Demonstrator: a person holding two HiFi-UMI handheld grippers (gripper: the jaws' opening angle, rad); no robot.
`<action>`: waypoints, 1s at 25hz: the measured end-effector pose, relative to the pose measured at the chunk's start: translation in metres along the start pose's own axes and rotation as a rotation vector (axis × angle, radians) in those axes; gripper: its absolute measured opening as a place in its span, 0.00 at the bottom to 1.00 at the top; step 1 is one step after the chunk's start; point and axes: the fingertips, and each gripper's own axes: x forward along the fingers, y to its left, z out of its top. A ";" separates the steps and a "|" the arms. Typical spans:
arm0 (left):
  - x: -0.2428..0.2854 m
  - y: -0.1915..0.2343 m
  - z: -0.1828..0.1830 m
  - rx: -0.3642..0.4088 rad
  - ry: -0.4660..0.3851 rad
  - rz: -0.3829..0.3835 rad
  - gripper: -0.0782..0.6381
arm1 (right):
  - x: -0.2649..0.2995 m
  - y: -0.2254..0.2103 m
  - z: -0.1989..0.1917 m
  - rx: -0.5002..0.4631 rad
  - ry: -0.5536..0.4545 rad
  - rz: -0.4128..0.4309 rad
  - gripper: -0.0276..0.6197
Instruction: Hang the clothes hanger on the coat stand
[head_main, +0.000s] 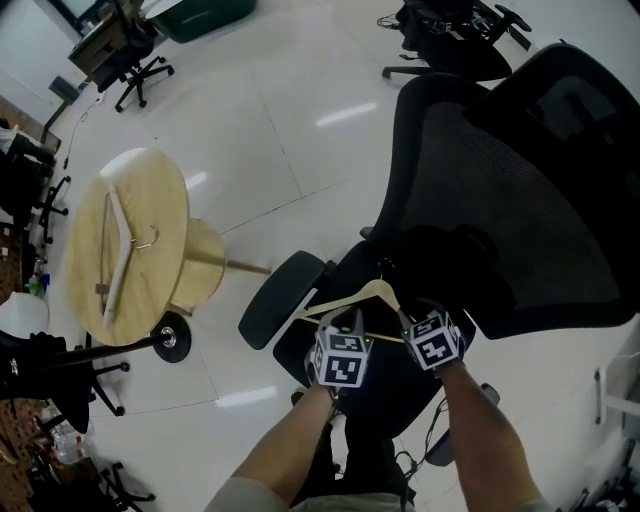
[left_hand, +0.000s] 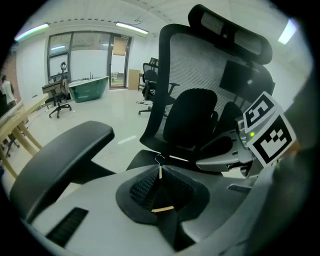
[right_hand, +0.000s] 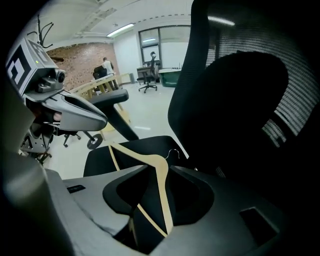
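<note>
A pale wooden clothes hanger (head_main: 352, 298) with a metal hook lies on the seat of a black office chair (head_main: 500, 190). My left gripper (head_main: 341, 350) is at the hanger's left arm, and in the left gripper view its pads are closed on the thin wood (left_hand: 160, 174). My right gripper (head_main: 424, 338) is at the right end. In the right gripper view the hanger's arm (right_hand: 162, 192) runs between its jaws, which stand apart from it. Left of the chair, a black pole on a round base (head_main: 170, 339) looks like the coat stand; its hooked top (right_hand: 44, 25) shows in the right gripper view.
A round wooden table (head_main: 150, 190) at the left carries a second wooden hanger (head_main: 118, 250). The chair's armrest (head_main: 282, 297) juts out beside the left gripper. More office chairs (head_main: 135, 70) stand at the far edges of the glossy white floor.
</note>
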 end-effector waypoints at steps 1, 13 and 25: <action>0.006 -0.001 -0.005 -0.005 0.009 -0.003 0.15 | 0.007 -0.002 -0.006 -0.002 0.012 0.005 0.24; 0.077 0.016 -0.057 -0.037 0.106 -0.003 0.17 | 0.098 -0.009 -0.060 -0.010 0.139 0.079 0.25; 0.102 0.013 -0.085 0.007 0.140 -0.025 0.18 | 0.146 -0.005 -0.116 -0.105 0.316 0.130 0.29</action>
